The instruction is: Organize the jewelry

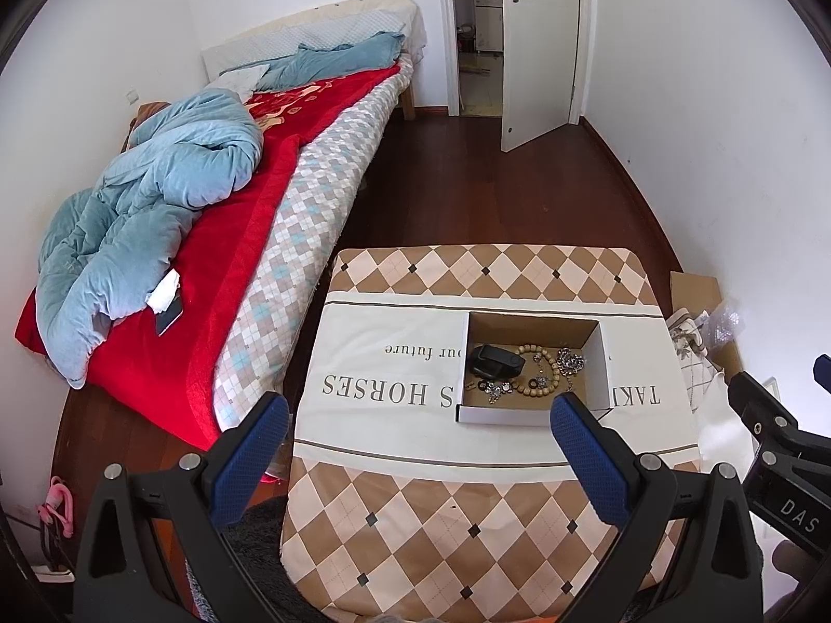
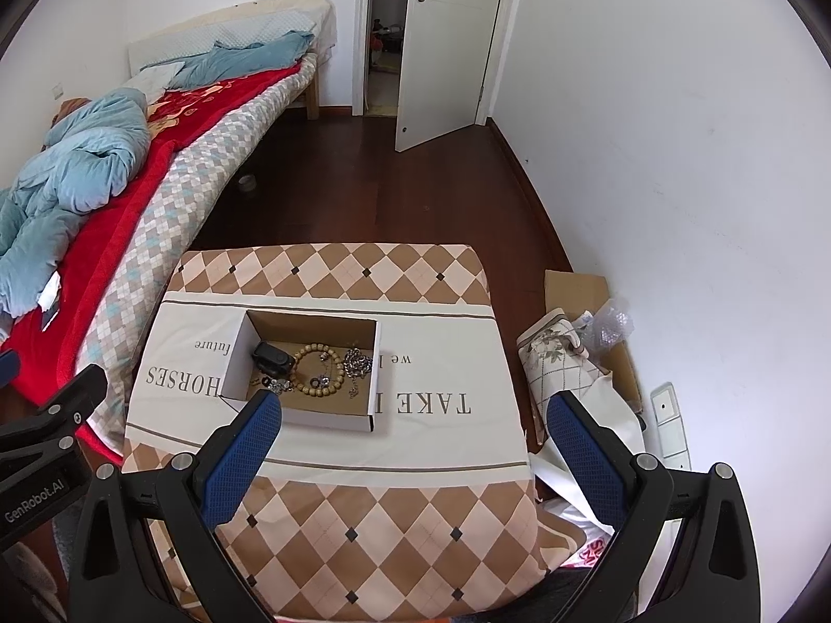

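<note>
On the cloth-covered table [image 1: 467, 509], seen from the left wrist, sits a shallow cardboard box [image 1: 535, 369], white outside, brown inside; in it lie a black case [image 1: 496, 361], a wooden bead bracelet [image 1: 540, 369], a silver chain [image 1: 571, 362] and small dark rings [image 1: 485, 386], all mixed together; the left gripper [image 1: 418, 418] hovers above the near table edge, jaws spread wide and empty, its right blue pad [image 1: 587, 459] overlapping the box's near corner; a bed [image 1: 291, 239] with a red blanket [image 1: 228, 259] and blue duvet [image 1: 150, 218] runs alongside.

From the right wrist, the same box sits left of centre; the right gripper [image 2: 415, 415] hangs above the table, jaws spread, nothing between them; its left pad [image 2: 244, 459] overlaps the box's near left corner; the bracelet lies mid-box, chain to its right, case to its left; the white door [image 2: 446, 46] stands ajar beyond.
</note>
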Motion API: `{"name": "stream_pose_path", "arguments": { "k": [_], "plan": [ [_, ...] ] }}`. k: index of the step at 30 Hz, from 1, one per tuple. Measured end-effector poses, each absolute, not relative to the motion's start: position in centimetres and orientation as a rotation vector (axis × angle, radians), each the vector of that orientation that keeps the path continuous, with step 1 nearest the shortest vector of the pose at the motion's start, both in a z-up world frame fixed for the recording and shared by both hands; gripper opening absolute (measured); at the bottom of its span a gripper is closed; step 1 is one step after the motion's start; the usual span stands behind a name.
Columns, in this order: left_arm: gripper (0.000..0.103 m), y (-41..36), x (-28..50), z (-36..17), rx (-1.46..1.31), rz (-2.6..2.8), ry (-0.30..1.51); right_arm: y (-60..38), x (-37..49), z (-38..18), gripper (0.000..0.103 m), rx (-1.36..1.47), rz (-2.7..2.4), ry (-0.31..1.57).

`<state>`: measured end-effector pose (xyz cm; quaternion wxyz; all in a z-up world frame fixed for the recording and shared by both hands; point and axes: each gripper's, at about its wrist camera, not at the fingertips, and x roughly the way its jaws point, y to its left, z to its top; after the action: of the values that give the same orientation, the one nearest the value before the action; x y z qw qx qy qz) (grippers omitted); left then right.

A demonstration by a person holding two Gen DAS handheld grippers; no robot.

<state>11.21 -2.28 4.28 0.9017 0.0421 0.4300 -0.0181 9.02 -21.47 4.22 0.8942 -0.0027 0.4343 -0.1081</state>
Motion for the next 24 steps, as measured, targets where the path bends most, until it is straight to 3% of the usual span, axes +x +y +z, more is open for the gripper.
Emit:
{"name": "stream_pose_path", "arguments": {
  "k": [24],
  "plan": [
    [0.103,-2.60,11.02,5.20,0.083,-0.033,0.879,-21.08,8.89,5.13,0.103,-0.010,-0.213,0.891]
  ]
}}
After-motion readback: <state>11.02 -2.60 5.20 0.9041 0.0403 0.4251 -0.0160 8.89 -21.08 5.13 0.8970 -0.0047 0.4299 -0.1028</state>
